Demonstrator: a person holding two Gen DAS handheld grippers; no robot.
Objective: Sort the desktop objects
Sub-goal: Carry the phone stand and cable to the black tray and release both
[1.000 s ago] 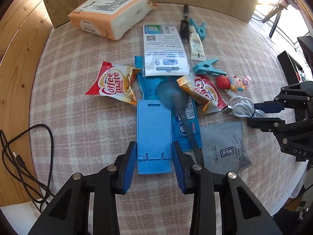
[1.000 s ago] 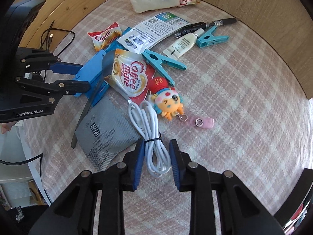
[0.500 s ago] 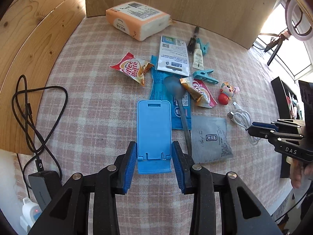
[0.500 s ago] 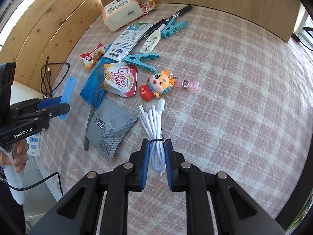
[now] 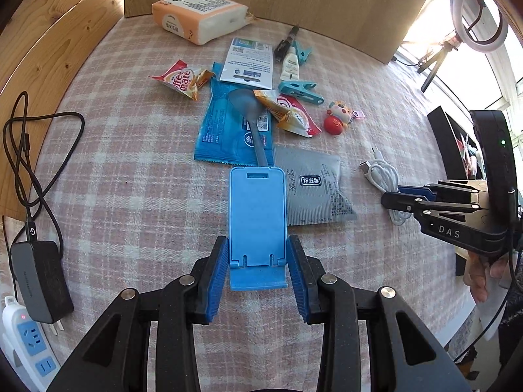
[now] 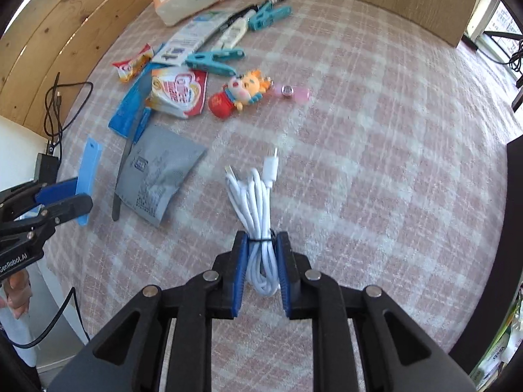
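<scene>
My left gripper is shut on a blue phone stand and holds it above the checked tablecloth, near the table's front edge; the stand also shows edge-on in the right wrist view. My right gripper is shut on a coiled white USB cable, lifted off the cloth; it shows at the right of the left wrist view. On the cloth lie a grey tea sachet, a blue wrapper, a dark spoon, Coffee-mate packets, teal clips and a toy keychain.
A tissue pack, a white leaflet, a small tube and a pen lie at the back by a wooden board. A black charger, its cable and a power strip sit at the left edge.
Both grippers have pulled back and up from the pile. The left carries the blue stand toward the front edge; the right closed on the white cable and lifted it.
</scene>
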